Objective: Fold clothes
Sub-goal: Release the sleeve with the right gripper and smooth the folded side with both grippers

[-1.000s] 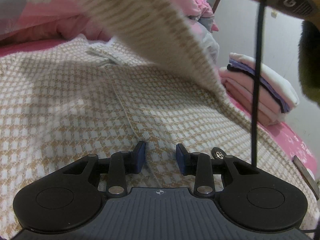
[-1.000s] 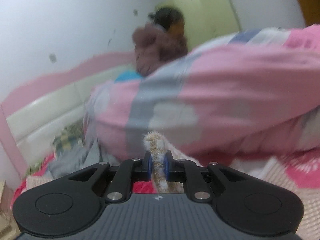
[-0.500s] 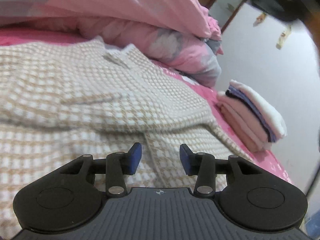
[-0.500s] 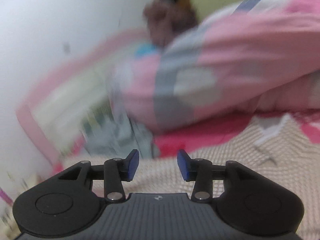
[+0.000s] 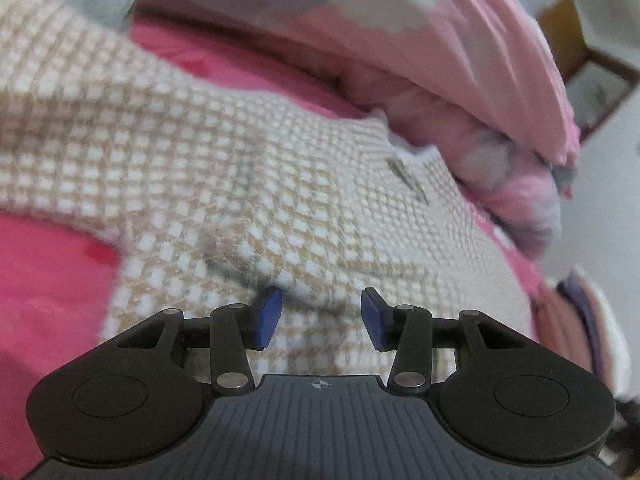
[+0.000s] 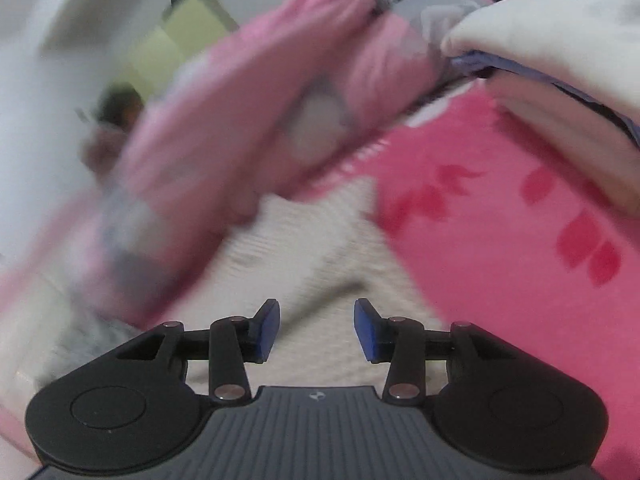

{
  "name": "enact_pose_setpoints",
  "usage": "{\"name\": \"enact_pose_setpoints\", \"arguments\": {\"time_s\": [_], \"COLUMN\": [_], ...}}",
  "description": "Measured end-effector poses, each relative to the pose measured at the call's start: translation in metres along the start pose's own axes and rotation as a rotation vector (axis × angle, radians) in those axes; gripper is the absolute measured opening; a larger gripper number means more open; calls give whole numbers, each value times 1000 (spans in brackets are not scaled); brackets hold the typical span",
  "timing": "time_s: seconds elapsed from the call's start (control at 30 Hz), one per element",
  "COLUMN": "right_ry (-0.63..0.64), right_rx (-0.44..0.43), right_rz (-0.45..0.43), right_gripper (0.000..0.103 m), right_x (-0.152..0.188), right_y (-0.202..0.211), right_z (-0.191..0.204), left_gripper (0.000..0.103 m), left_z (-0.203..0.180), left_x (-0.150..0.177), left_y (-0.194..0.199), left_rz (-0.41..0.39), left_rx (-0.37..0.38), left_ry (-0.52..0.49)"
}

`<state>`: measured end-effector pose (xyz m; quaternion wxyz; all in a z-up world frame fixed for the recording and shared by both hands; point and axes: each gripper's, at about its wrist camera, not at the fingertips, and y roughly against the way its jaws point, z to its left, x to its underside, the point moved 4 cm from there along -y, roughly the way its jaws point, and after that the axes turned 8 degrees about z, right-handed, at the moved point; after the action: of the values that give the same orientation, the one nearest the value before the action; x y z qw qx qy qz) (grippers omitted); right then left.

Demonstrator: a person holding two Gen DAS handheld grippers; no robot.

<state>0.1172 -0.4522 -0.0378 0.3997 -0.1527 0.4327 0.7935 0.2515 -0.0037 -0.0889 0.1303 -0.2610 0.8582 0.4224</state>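
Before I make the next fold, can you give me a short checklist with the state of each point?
1. Left gripper free of cloth: ok, jaws apart, nothing pinched.
2. Right gripper free: ok, jaws apart, nothing between them.
3. Sweater lying on the bed: ok.
4. Sweater smooth: not ok, a raised crease near the left pads.
5. Folded stack clear of the sweater: ok, apart at the right.
6. Sweater's hem and sleeves aligned: cannot tell, out of view.

Beige-and-white checked knit garment (image 5: 224, 184), lying spread and creased on pink bedsheet (image 5: 44, 280)
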Motion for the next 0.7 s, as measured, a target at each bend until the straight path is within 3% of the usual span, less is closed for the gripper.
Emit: {"name": "enact_pose_setpoints", "arguments": {"time_s": [0.13,0.27,0.37,0.53,0.63,0.7], "right_ry": [-64,-157,-179,-192,-175,-173], "right_rx": [-123,-137,-144,-156,-153,-156], "right_rz": [27,21,4,-13,-23,-30], "right_gripper": [43,41,18,19,19,19], "right_x": [-5,1,11,18,19,19], "right_y": [-32,-63,-70,-74,-74,-74], "right_z": [-4,-27,-41,-50,-48,-49], "left_gripper": [44,44,44,43,29,14], "left_z": [4,4,5,11,10,7], "left_x": [4,12,10,1,-4,-9], "left_y": [2,4,2,-3,-8,-9], "left_rz": [-32,-69,-100,-151,-177,-195], "left_rx": [10,10,14,25,-10,-23], "left_ry": [25,18,52,139,158,159]}}
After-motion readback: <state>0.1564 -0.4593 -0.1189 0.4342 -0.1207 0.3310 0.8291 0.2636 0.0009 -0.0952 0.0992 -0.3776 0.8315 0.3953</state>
